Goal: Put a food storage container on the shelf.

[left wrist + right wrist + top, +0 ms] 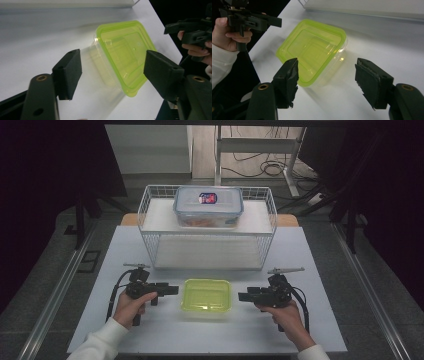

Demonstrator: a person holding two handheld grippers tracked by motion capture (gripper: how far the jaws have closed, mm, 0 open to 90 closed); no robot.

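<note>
White table: wire basket behind green-lidded container.

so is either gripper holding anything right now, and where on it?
Nothing held. Left gripper and right gripper flank the green-lidded container, jaws open, clear of it.

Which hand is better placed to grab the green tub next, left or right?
Nearly even, but the left: the left gripper sits slightly nearer the green tub, jaws open and empty. The right gripper, also open, stands slightly farther off.
</note>
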